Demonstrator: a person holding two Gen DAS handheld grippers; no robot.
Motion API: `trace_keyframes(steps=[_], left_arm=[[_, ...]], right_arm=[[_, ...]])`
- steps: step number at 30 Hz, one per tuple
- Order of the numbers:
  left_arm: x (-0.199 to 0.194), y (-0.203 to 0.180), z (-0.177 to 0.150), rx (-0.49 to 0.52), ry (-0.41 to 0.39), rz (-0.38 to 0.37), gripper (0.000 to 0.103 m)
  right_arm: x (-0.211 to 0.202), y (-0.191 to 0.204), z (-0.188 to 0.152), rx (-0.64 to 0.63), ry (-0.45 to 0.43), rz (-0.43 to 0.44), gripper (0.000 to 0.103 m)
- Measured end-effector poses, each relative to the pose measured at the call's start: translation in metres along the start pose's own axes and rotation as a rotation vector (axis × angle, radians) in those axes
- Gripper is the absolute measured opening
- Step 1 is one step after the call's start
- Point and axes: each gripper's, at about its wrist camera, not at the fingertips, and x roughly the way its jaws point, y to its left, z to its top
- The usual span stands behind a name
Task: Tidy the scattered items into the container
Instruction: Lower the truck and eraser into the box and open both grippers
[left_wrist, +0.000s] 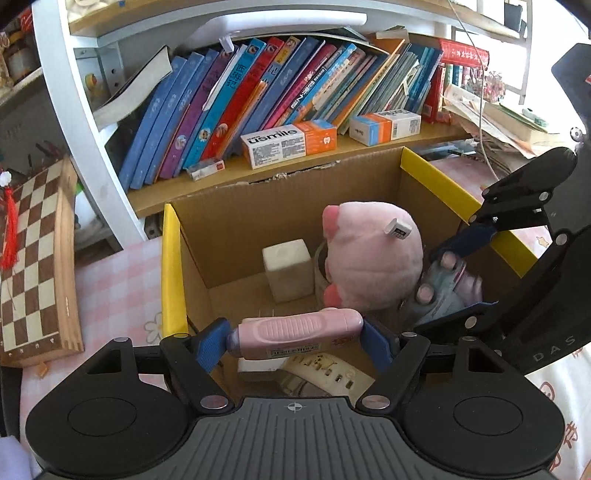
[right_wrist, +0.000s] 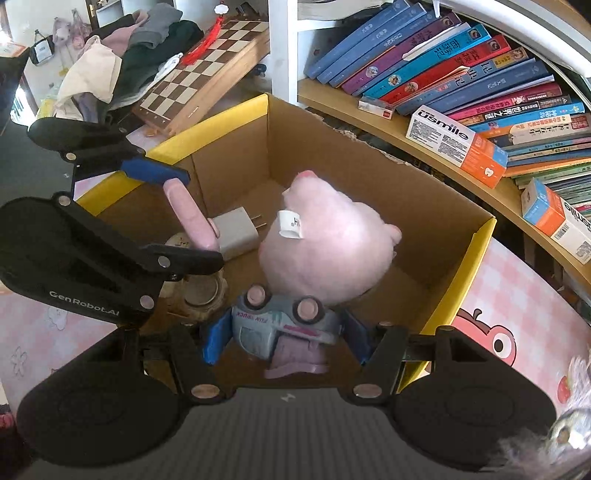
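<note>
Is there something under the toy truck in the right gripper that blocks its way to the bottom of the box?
Partly: the pink plush lies just ahead of the toy truck inside the box; the floor directly beneath is hidden.

My left gripper (left_wrist: 295, 338) covers most of the power strip (left_wrist: 332, 373), so I see only a few sockets. The plush (left_wrist: 373, 258) hides the jar (left_wrist: 320, 269) behind it in the left view; in the right view my left gripper's finger crosses the jar's top. The plush also blocks the box (left_wrist: 236, 218) floor beyond it. My right gripper (right_wrist: 284, 339) covers the toy truck's (right_wrist: 280, 325) sides, and its lower end is hard to make out. The small tag (right_wrist: 291, 223) on the plush is too small to read. Book (left_wrist: 236, 107) titles are blurred.
</note>
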Motion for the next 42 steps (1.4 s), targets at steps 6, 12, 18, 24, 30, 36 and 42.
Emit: trace_keyframes(steps=[6,12,18,24,30,36,42], left_arm=[[-0.002,-0.001,0.000,0.012,0.005,0.005,0.079],[-0.012,0.000,-0.002,0.024,-0.020,0.042,0.084],[-0.029,0.003,-0.005,0.000,-0.067,0.050,0.085],[-0.035,-0.005,-0.016,0.027,-0.040,0.046,0.084],[-0.043,0.000,-0.023,-0.127,-0.026,0.021,0.083],[-0.053,0.000,-0.031,-0.223,-0.034,0.034,0.083],[-0.059,-0.007,-0.036,-0.278,-0.036,0.062,0.082]], right_arm=[[0.003,0.004,0.000,-0.004,-0.004,-0.036,0.078],[-0.002,0.006,-0.002,0.008,-0.014,-0.045,0.081],[-0.020,0.010,-0.008,0.031,-0.063,-0.074,0.082],[-0.030,0.014,-0.018,0.024,-0.064,-0.139,0.062],[-0.027,0.020,-0.023,-0.031,-0.054,-0.190,0.055],[-0.028,0.019,-0.025,-0.060,-0.058,-0.177,0.053],[-0.029,0.016,-0.026,-0.111,-0.055,-0.147,0.053]])
